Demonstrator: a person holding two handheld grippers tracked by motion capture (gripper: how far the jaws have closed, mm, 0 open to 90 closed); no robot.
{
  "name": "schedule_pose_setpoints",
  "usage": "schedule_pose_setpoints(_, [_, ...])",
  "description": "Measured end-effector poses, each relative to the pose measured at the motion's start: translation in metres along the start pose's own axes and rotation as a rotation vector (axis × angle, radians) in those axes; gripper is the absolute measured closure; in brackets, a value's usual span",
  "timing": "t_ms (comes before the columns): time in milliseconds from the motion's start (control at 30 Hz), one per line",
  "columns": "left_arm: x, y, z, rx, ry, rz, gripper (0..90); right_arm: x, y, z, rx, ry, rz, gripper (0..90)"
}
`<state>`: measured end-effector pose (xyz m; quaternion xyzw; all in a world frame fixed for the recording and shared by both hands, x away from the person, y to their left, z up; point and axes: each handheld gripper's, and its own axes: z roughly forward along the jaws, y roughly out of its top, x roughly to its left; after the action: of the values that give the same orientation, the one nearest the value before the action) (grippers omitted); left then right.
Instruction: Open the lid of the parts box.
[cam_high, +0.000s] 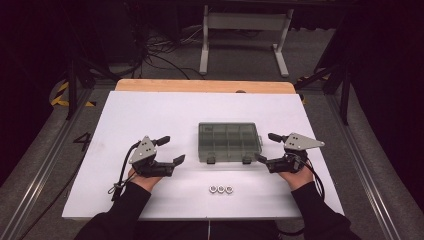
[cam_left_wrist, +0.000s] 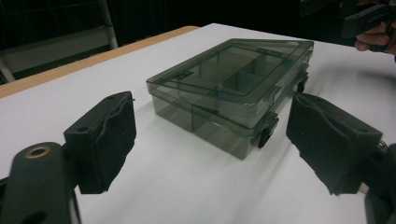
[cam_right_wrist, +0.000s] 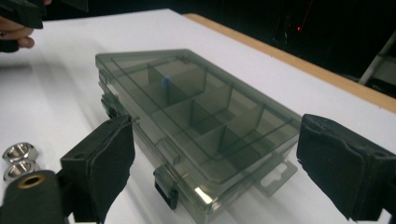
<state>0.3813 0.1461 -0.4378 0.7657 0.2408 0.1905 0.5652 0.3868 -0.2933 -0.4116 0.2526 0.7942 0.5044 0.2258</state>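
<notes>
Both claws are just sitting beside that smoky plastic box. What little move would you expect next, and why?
Probably the right gripper eases inward to the nearer front latch of the box. The lid is shut and both latches look closed, three nuts wait loose in front, and both the right and the left gripper stand open, holding nothing.

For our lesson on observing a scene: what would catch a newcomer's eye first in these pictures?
First, the smoky translucent compartment box, lid closed, at the middle of the white table. Next, the left gripper and the right gripper, each open, flanking the box on either side and pointing toward it. Last, three small metal nuts lie in a row near the front edge, just in front of the box.
</notes>
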Motion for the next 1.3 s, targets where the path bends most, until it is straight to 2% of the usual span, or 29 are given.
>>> schedule_pose_setpoints(67, [-0.002, 0.000, 0.005, 0.025, -0.008, 0.008, 20.8, 0.000, -0.002, 0.001, 0.034, 0.011, 0.014, 14.8])
schedule_pose_setpoints(200, [0.001, -0.003, 0.015, 0.089, -0.032, -0.034, 27.8, 0.000, -0.005, 0.004, 0.080, 0.002, 0.030, 15.3])
schedule_pose_setpoints(367, [-0.001, -0.004, 0.025, 0.132, -0.054, -0.018, 36.2, -0.001, -0.009, 0.007, 0.135, 0.007, 0.043, 18.8])
schedule_pose_setpoints(567, [-0.009, -0.001, 0.045, 0.198, -0.101, -0.006, 39.8, -0.001, -0.011, 0.009, 0.178, 0.016, 0.047, 23.9])
schedule_pose_setpoints(700, [-0.012, -0.002, 0.055, 0.248, -0.094, -0.009, 43.2, -0.002, -0.012, 0.011, 0.199, 0.015, 0.045, 28.1])
schedule_pose_setpoints(833, [-0.014, -0.001, 0.060, 0.258, -0.084, 0.011, 49.0, -0.002, -0.014, 0.014, 0.229, 0.018, 0.042, 36.8])
schedule_pose_setpoints(867, [-0.014, -0.001, 0.060, 0.258, -0.084, 0.011, 51.3, -0.002, -0.014, 0.014, 0.229, 0.018, 0.042, 36.8])
schedule_pose_setpoints(967, [-0.015, 0.001, 0.062, 0.260, -0.086, 0.010, 53.8, -0.001, -0.014, 0.015, 0.241, 0.020, 0.036, 45.5])
schedule_pose_setpoints(1133, [-0.016, 0.004, 0.063, 0.255, -0.082, 0.007, 56.1, -0.003, -0.013, 0.014, 0.234, 0.016, 0.051, 50.3])
schedule_pose_setpoints(1167, [-0.015, 0.005, 0.063, 0.241, -0.077, 0.004, 56.1, -0.004, -0.013, 0.014, 0.232, 0.017, 0.057, 53.1])
schedule_pose_setpoints(1300, [-0.014, 0.008, 0.062, 0.229, -0.067, 0.000, 56.4, -0.003, -0.012, 0.014, 0.236, 0.009, 0.049, 57.1])
